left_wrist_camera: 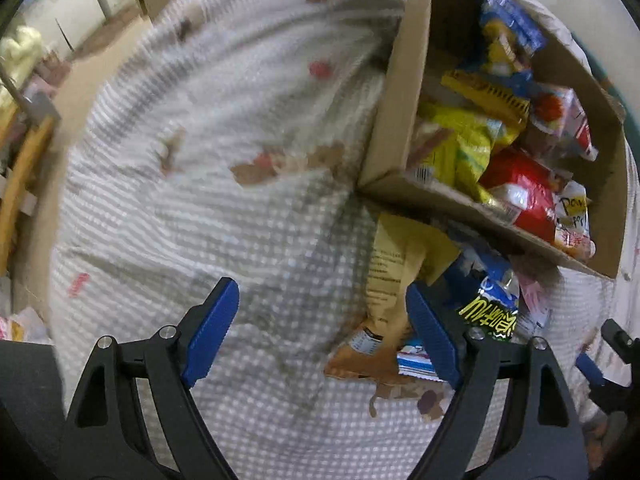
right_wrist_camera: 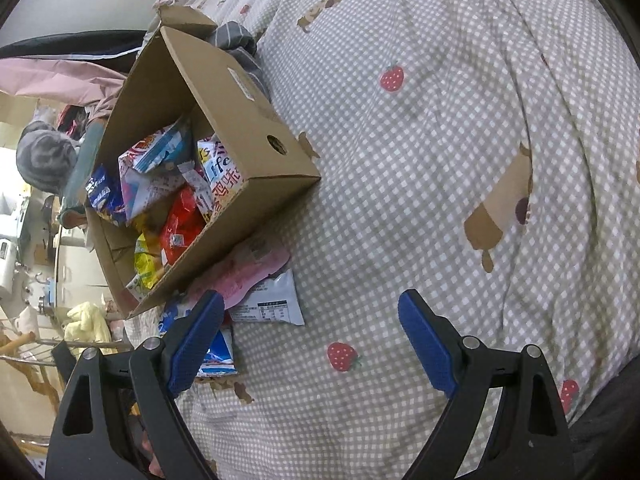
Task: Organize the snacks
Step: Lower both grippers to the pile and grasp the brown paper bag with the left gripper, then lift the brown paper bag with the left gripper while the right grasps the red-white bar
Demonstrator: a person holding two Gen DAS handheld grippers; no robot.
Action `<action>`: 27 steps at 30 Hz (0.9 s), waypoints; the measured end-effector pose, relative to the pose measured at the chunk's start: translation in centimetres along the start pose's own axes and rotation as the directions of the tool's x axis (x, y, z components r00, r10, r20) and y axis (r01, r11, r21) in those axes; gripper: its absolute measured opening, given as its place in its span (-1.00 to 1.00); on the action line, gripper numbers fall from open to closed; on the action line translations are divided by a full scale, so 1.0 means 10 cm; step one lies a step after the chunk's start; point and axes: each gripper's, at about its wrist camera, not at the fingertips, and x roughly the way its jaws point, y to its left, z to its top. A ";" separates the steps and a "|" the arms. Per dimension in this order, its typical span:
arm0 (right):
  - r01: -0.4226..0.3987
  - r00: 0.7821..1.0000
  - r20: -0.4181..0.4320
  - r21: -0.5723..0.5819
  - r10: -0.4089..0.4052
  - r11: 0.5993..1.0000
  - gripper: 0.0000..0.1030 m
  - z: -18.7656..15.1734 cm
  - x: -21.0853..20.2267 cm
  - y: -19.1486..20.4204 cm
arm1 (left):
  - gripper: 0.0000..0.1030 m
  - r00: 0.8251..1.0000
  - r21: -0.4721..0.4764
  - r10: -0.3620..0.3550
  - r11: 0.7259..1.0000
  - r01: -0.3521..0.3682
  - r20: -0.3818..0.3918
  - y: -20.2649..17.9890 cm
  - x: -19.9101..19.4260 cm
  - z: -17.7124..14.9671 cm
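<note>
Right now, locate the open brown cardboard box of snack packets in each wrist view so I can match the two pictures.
Left wrist view: the open brown cardboard box fills the upper right, its near corner pointing toward centre.
Right wrist view: the same box lies left of centre, tipped, opening toward the lower left.
Shared landmark: the red foil snack packet inside the box; loose packets lie just outside it on the checked bedspread.
</note>
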 end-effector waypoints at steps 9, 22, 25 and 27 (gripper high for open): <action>0.033 0.991 -0.125 -0.104 -0.046 0.994 0.74 0.02 0.53 0.30 | 0.44 0.996 0.109 -0.019 0.994 0.029 -0.092 -0.27 0.19 -0.13; 0.018 0.981 -0.185 -0.245 -0.065 0.969 -0.38 -0.05 0.99 0.65 | -0.48 0.995 0.114 -0.014 0.993 0.026 -0.099 -0.43 0.23 -0.12; -0.012 0.982 -0.184 -0.256 -0.036 0.967 -0.60 -0.14 0.86 0.68 | -0.48 0.998 0.114 0.002 0.993 0.005 -0.064 -0.38 0.13 -0.09; -0.024 0.982 -0.186 -0.260 -0.026 0.965 -0.69 -0.21 0.79 0.69 | -0.49 0.999 0.101 -0.003 0.995 0.007 -0.048 -0.39 0.04 -0.08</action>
